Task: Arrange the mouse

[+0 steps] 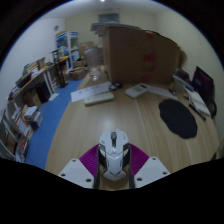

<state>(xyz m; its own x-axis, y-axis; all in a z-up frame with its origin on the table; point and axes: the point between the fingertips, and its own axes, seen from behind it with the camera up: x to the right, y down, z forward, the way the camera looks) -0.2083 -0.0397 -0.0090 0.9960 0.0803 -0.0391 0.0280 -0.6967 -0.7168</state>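
Currently the gripper [114, 168] has its fingers closed on the white mouse [113, 153], held above the near desk [130, 120]. Pickup looks done; placement remains, probably on the black mousepad [180, 118] at far right.

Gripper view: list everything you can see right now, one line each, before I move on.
mouse: one, white and grey, between the claw's fingers
table: one, light wood, under everything
mouse mat: one, black, beyond the fingers to the right
keyboard: one, white, far side of the table
cardboard box: one, brown, behind the keyboard
shelves: cluttered, along the left wall
claw: one, white fingers with magenta pads, closed on the mouse
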